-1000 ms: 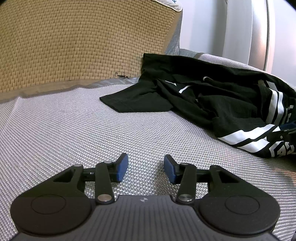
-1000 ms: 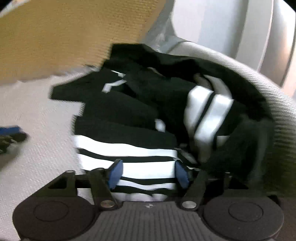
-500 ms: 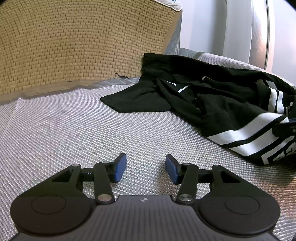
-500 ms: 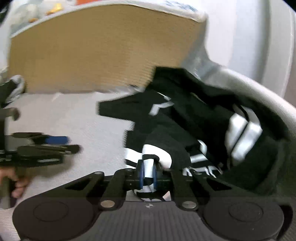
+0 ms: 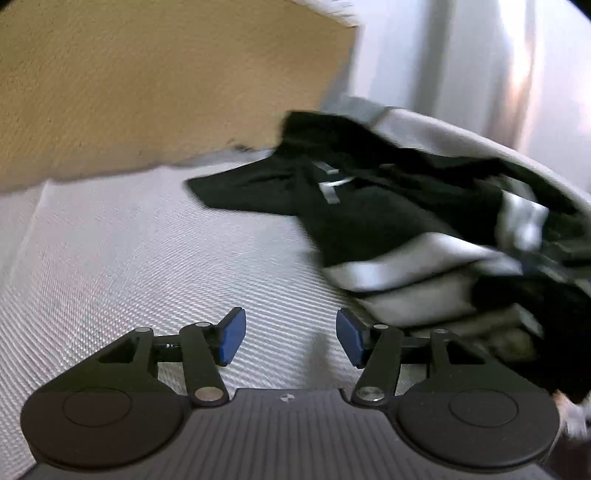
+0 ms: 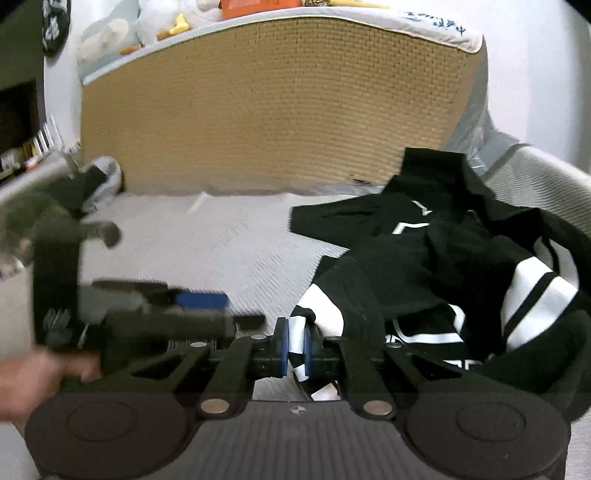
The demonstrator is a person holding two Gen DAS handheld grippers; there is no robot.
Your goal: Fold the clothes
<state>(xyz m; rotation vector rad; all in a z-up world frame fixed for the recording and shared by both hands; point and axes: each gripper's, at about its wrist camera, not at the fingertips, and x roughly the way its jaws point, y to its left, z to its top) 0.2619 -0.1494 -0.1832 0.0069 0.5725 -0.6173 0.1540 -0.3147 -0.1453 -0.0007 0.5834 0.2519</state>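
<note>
A crumpled black garment with white stripes [image 6: 436, 266] lies at the right of a grey woven surface [image 6: 229, 236]; it also shows in the left wrist view [image 5: 388, 221]. My right gripper [image 6: 294, 347] is shut on a striped edge of the garment and holds it lifted. My left gripper [image 5: 288, 341] is open and empty, just left of the garment's striped part, low over the grey surface. It also shows blurred in the right wrist view [image 6: 201, 301], to the left of the right gripper.
A tan woven mattress side [image 6: 280, 103] stands upright behind the grey surface. Stuffed toys and an orange box [image 6: 255, 3] lie on top of it. A pale wall and curtain [image 5: 498, 66] are at the right. Shelves [image 6: 22, 147] stand at the far left.
My right gripper has closed on the striped edge and pulled it up and back. My left gripper has moved right toward the garment and stays open.
</note>
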